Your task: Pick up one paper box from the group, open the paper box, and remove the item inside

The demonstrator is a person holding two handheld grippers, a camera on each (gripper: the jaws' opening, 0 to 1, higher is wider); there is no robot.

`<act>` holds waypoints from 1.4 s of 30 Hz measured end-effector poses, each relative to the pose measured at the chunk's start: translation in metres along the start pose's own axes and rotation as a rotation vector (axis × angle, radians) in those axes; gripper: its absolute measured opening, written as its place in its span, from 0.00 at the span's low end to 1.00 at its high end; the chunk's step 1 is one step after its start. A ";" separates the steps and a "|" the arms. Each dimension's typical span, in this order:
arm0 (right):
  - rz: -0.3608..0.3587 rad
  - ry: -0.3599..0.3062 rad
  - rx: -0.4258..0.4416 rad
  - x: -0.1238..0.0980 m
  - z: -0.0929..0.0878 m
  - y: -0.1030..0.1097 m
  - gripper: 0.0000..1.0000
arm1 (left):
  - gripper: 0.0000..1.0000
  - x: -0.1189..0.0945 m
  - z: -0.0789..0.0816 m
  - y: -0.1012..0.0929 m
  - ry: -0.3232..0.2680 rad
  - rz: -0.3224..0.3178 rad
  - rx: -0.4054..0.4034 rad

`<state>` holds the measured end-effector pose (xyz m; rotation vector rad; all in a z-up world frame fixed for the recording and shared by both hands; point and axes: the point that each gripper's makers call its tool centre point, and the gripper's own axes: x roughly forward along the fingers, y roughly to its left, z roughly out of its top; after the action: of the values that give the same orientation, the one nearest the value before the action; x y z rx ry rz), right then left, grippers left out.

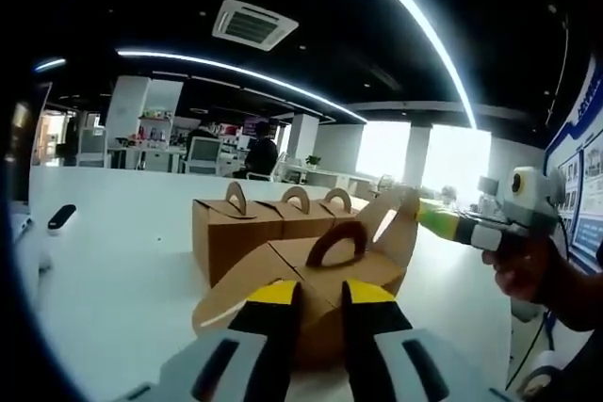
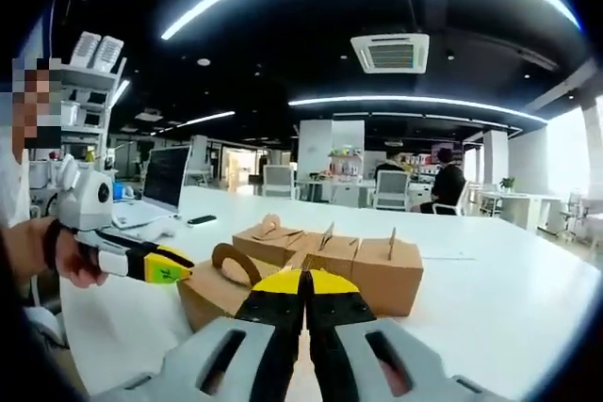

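Room: an open office under long ceiling light strips, with a broad white desk [image 1: 113, 270] carrying everything and a person seated at a far workstation.
Left hand-held gripper [image 1: 320, 291]: its yellow-tipped jaws stand a narrow way apart, set against the near top edge of the paper box [image 1: 311, 280] right in front of it; whether they pinch the cardboard I cannot tell.
Right hand-held gripper [image 2: 303, 281]: jaws pressed together at the tips; in the left gripper view it reaches in from the right and has the raised flap [image 1: 400, 223] of that same box at its tips.
Step in hand: opening the box, by my reading. The left should hold the body down while the right draws the flap up and outward slowly, so the cardboard folds at its crease and does not tear.
Worked box: top partly spread, one arched handle [image 1: 336, 240] standing up; its inside is hidden, so the item cannot be made out.
Other boxes [image 1: 273, 218]: three with handles, lids shut, in a row just beyond the worked one.
Further out: a small dark object [image 1: 61, 217] lies off to the left.
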<state>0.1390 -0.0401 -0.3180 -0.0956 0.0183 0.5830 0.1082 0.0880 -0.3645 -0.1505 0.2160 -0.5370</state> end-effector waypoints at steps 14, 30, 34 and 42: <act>0.014 -0.004 -0.010 0.002 0.002 0.003 0.02 | 0.20 0.000 0.000 0.006 0.011 0.006 0.006; 0.005 0.032 0.006 -0.004 -0.017 -0.008 0.02 | 0.20 -0.001 0.000 0.009 0.010 0.017 -0.004; 0.011 0.038 0.003 -0.004 -0.018 -0.008 0.02 | 0.20 0.000 -0.001 0.012 0.007 0.022 -0.007; 0.009 0.049 -0.016 -0.002 -0.020 -0.007 0.02 | 0.20 0.000 -0.001 0.012 0.002 0.026 -0.014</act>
<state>0.1411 -0.0489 -0.3368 -0.1252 0.0616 0.5901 0.1138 0.0983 -0.3677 -0.1602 0.2229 -0.5098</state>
